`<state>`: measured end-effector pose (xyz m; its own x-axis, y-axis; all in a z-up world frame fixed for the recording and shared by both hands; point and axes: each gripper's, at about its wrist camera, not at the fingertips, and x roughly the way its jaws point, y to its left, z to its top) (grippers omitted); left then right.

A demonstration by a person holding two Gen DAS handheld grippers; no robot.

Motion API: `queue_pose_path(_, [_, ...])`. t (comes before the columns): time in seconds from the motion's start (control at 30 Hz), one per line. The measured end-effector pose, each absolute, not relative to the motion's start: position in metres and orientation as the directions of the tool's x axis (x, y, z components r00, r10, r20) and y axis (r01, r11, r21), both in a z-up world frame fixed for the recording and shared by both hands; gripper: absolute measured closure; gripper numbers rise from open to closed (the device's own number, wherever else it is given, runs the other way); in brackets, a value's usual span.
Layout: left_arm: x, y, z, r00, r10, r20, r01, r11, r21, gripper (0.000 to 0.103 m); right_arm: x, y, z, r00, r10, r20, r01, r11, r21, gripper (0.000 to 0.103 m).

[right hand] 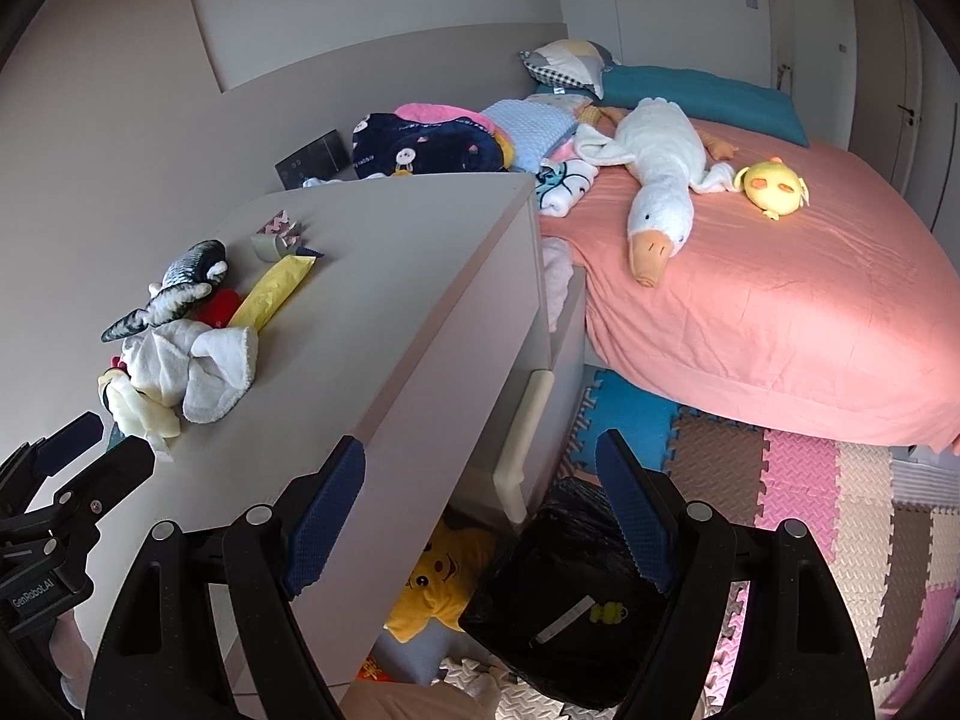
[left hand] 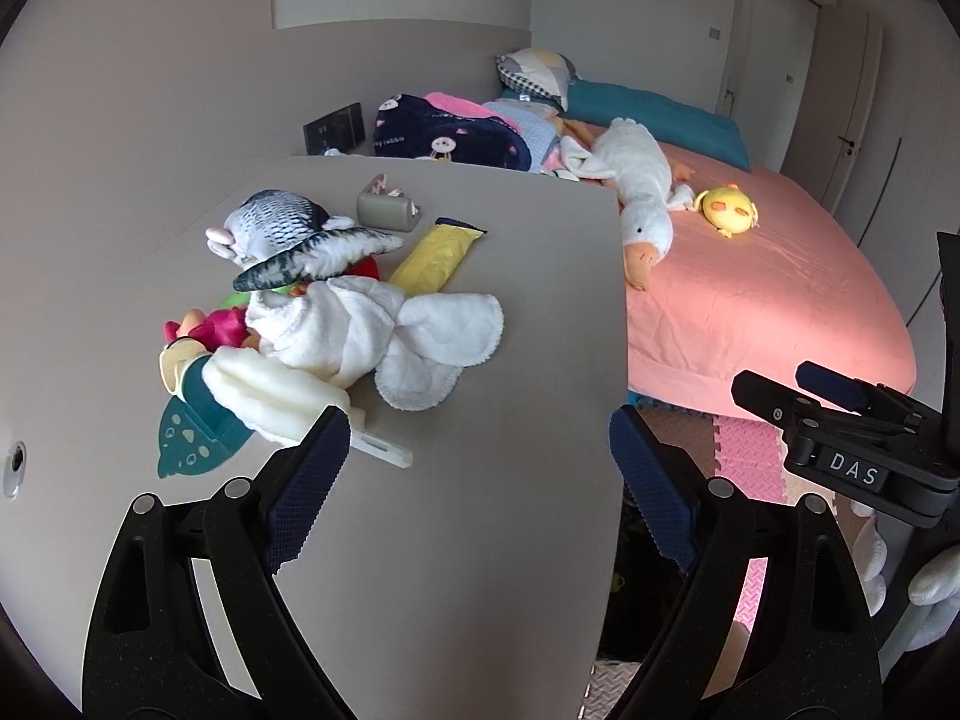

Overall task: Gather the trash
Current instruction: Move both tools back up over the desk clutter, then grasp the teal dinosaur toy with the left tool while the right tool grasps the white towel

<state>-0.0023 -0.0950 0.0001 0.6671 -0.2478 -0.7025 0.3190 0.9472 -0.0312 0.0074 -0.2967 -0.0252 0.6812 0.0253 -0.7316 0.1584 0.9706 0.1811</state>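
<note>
**Trash collection: approach stage, nothing yet gripped**

Both jaws are being held spread and empty: the left gripper (left hand: 480,456) above the dresser top (left hand: 480,540), the right gripper (right hand: 480,480) over the black trash bag (right hand: 564,588) on the floor. Judged next: a reach to the yellow wrapper (left hand: 435,255), lying toward the top's far edge behind the white cloth (left hand: 372,330). Beyond, a pink bed (right hand: 780,312) is being occupied by a plush goose (right hand: 660,192).

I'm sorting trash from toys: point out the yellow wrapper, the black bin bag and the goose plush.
yellow wrapper (left hand: 433,258), left wrist view, its middle.
black bin bag (right hand: 564,570), right wrist view, its dark lining.
goose plush (right hand: 660,180), right wrist view, its body.
</note>
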Motion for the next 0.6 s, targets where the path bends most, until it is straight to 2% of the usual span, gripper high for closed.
queue_pose_path(0.6, [0.043, 0.009, -0.007, 0.689, -0.107, -0.717, 0.123, 0.992, -0.029, 0.017, 0.057, -0.225, -0.025, 0.659, 0.159, -0.735, 0.003, 0.977, 0.214, 0.023])
